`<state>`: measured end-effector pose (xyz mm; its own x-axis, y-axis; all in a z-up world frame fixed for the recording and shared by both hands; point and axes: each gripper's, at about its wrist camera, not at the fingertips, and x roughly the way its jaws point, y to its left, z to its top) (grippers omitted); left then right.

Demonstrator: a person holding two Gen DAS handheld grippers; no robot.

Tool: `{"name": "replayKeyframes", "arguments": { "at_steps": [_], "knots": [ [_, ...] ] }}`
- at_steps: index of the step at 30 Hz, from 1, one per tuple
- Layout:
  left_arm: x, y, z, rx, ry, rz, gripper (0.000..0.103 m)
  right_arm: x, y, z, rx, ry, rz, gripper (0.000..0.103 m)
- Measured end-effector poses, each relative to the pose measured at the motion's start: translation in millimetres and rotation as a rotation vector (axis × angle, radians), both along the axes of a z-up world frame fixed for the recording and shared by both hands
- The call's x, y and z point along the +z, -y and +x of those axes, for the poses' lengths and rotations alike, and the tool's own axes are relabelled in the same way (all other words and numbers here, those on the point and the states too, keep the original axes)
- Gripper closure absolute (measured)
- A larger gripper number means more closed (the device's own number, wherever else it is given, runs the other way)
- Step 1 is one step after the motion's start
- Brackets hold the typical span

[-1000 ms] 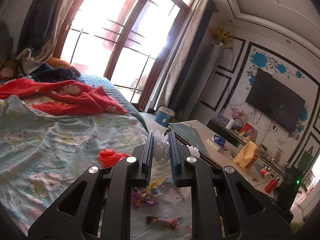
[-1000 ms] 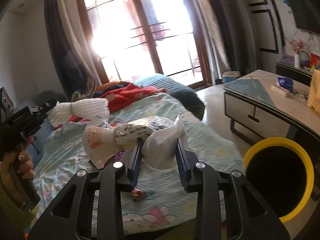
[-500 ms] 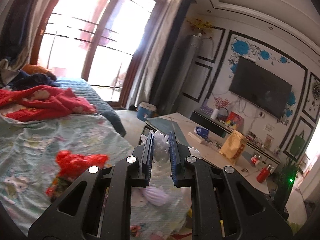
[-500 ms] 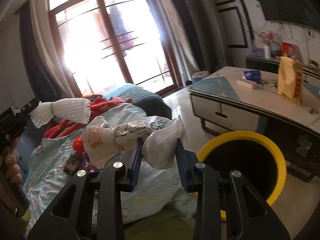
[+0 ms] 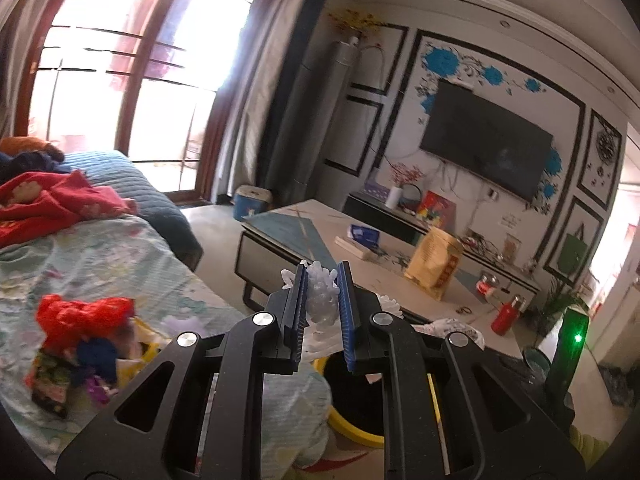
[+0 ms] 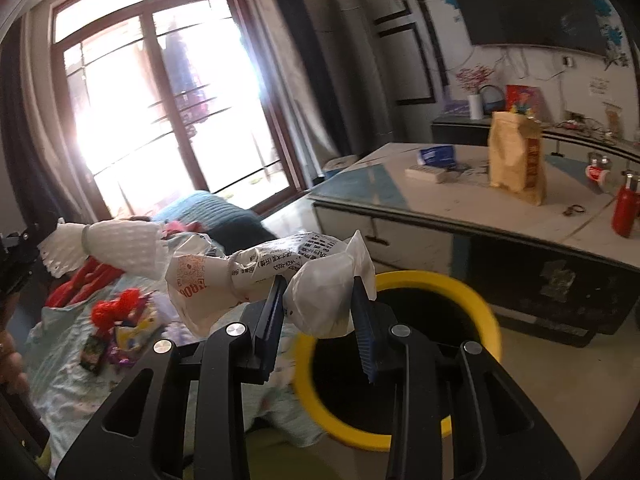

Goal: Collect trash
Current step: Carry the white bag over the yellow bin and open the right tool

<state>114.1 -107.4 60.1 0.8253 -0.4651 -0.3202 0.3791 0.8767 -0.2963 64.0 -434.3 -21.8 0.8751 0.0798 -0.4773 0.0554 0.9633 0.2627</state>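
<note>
the left gripper's [image 5: 323, 307] blue ribbed fingers [image 5: 297, 312] are pinching a white foam fruit net [image 5: 320, 300], which sticks up and forward between the pads; in the right wrist view the same net [image 6: 108, 248] juts in from the left edge, held out over the bed [image 6: 72, 344]. the right gripper's [image 6: 320, 312] fingers [image 6: 362, 320] are pressed onto a crumpled white plastic wrapper [image 6: 276, 276] with black and orange print; its twisted, printed end reaches out to the left of the fingers, its plain bulging end sits between the pads. both loads hang above or just beside a black bin with a yellow rim [image 6: 476, 300], which stands on the floor between the near corner of the bed and the low table [image 6: 480, 216]; in the left wrist view the yellow rim [image 5: 352, 428] shows low between the gripper's arms. more trash lies on the pale patterned bedsheet to the left: a red crumpled wrapper [image 5: 84, 316] on top of a small heap of coloured packets [image 5: 80, 364]. a red blanket [image 5: 48, 204] is bunched at the far end of the bed near the bright window. on the table stand a yellow paper bag [image 6: 516, 160], a red bottle [image 6: 624, 212] at the right and a blue packet [image 6: 436, 156] farther back. a dark television [image 5: 486, 144] hangs on the far wall.
</note>
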Motion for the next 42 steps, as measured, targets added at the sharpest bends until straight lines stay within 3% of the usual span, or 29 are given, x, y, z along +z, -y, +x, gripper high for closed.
{"name": "replayKeyframes", "arguments": {
  "at_steps": [10,21,37,40,42],
  "knots": [
    [-16.9,51.1,6.5,-0.101,-0.015,0.058,0.093,-26.7,48.8,2.8,-0.152,-0.06,0.032,0.072],
    [-63.3,106.1,21.6,-0.202,-0.096,0.145,0.093,-53.7,93.3,2.8,-0.325,-0.106,0.046,0.072],
    [-134.4,154.7,48.7,-0.316,-0.251,0.239,0.091,-80.0,99.5,34.7,-0.302,-0.169,0.029,0.071],
    [-144.0,160.3,57.2,-0.362,-0.295,0.219,0.081,-86.2,102.5,41.6,-0.283,-0.184,0.058,0.065],
    [-148.2,160.9,59.8,-0.368,-0.303,0.216,0.056,-88.0,103.5,43.3,-0.281,-0.189,0.076,0.061]
  ]
}}
